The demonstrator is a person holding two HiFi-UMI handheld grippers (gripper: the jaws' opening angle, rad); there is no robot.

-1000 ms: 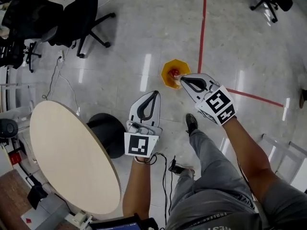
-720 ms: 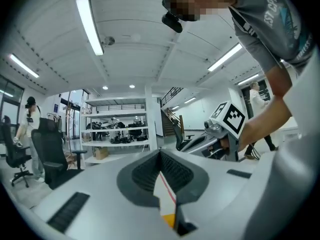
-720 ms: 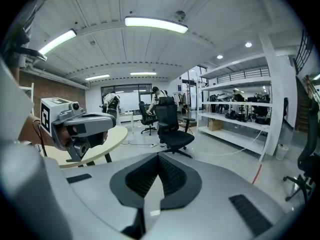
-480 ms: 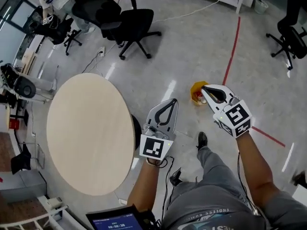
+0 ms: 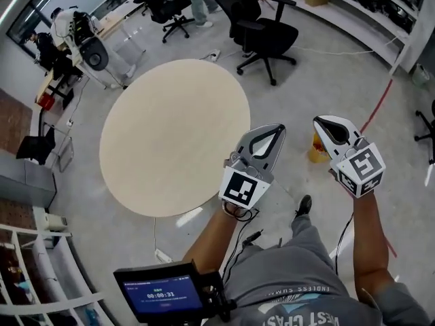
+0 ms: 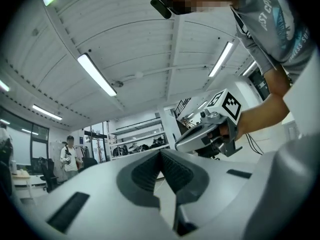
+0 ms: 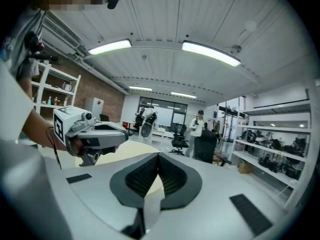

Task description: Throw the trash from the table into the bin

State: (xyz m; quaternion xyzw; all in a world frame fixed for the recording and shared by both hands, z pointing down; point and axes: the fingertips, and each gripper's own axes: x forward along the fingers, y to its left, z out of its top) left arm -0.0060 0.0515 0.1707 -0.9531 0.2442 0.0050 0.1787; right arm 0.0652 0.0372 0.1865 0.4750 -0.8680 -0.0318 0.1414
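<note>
The round beige table (image 5: 170, 131) fills the middle of the head view. My left gripper (image 5: 277, 126) hangs just past the table's right edge, shut with nothing between its pads (image 6: 160, 154). To its right, my right gripper (image 5: 321, 121) is shut too and holds nothing (image 7: 158, 156). The orange bin (image 5: 315, 152) stands on the floor between the two grippers, partly hidden by the right one. Each gripper view shows the other gripper held level beside it: the right gripper (image 6: 200, 131) and the left gripper (image 7: 95, 134). No trash shows in any view.
A black office chair (image 5: 262, 26) stands beyond the table, with more chairs and desks at the far left. A red floor line (image 5: 377, 111) runs to the right. A small screen (image 5: 160, 292) sits at my waist. A person (image 7: 196, 126) stands by shelves in the distance.
The view has swung from the floor and bin up to the table. Both grippers have risen, still shut, and the bin now lies low between them.
</note>
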